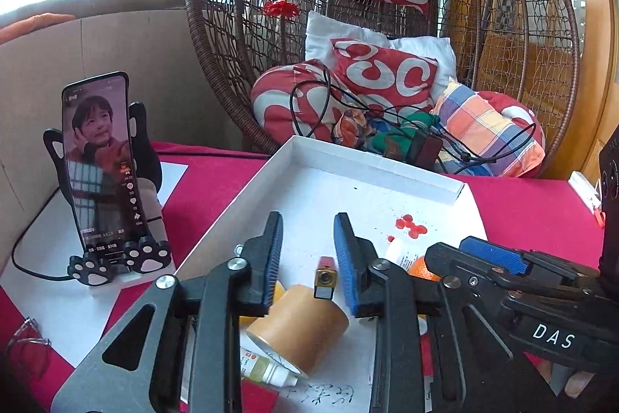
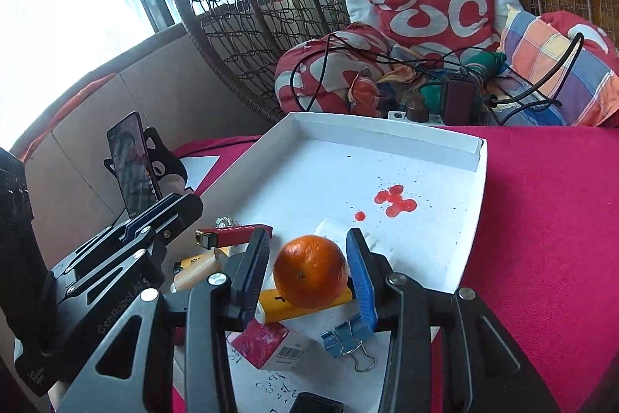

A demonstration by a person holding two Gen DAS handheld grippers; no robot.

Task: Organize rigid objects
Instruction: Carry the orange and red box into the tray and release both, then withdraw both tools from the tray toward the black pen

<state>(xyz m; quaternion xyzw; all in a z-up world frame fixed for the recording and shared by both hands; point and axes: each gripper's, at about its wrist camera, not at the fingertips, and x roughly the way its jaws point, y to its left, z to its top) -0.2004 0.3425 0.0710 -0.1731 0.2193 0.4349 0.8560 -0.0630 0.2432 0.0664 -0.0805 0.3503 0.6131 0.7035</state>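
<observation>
Readable text: "DAS" in white on the right gripper's (image 1: pixel 491 254) body as the left cam sees it; "GenRobot.AI" on the left gripper's (image 2: pixel 154 219) body in the right cam. Handwritten black characters on the paper (image 1: pixel 329 393) at the tray's near edge, can't read them. Barcode on the small pink-and-white box (image 2: pixel 271 345); its digits are too small. Phone (image 1: pixel 102 161) on a black cat-paw stand (image 1: pixel 120 258) shows a video with tiny overlay text, illegible.

Left gripper (image 1: pixel 307 258): jaws partly apart, nothing pinched. Red lighter (image 1: pixel 325 275) sits in the gap between the blue pads (image 1: pixel 347 258), touching neither. Brown tape roll (image 1: pixel 301 328) lies on its side just below the gap, with a small glue bottle (image 1: pixel 267 370) under its near end.

Right gripper (image 2: pixel 307 269): jaws partly apart around the orange (image 2: pixel 311 271). Right pad (image 2: pixel 361 281) looks to be at the fruit's skin, left pad (image 2: pixel 257 269) just short; can't confirm a squeeze. The orange rests on a yellow tube (image 2: pixel 286 308). Blue binder clips (image 2: pixel 344 339) sit just below the right finger.

All of this is at the near end of the white tray (image 2: pixel 387 130), on the magenta cloth (image 2: pixel 541 219). Red stain (image 2: pixel 394 200) mid-tray, far end bare.
</observation>
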